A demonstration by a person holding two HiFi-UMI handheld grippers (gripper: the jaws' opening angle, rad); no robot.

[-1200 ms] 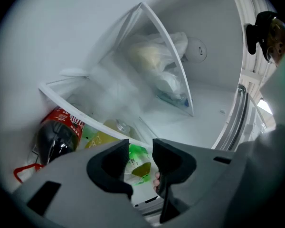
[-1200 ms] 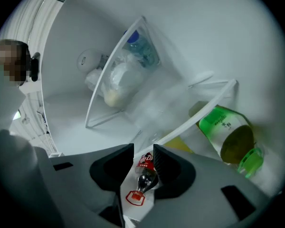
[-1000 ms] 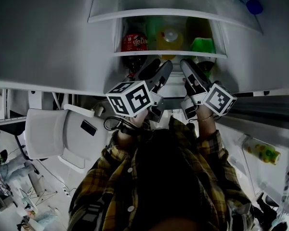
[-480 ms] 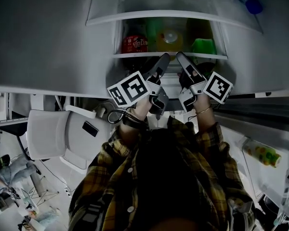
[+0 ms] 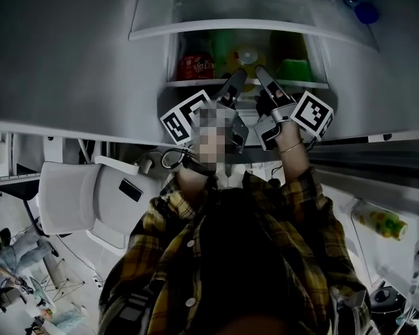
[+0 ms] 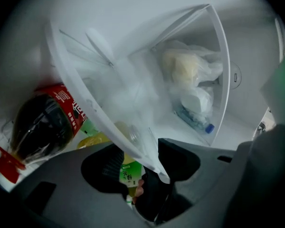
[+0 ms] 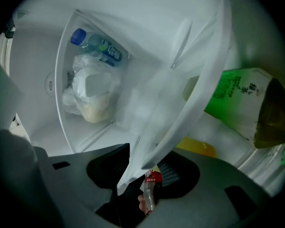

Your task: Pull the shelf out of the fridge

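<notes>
An open fridge is filling the upper frame, with drinks standing inside (a cola bottle, a green carton). A white chair at the left and cluttered gear at lower left are suggesting a workroom or lab.

Dim and fisheye-warped, dark at corners, brightest inside the fridge.

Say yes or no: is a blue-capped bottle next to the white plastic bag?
Yes, the right gripper view shows the clear blue-capped plastic bottle lying alongside the crumpled white plastic bag.
</notes>
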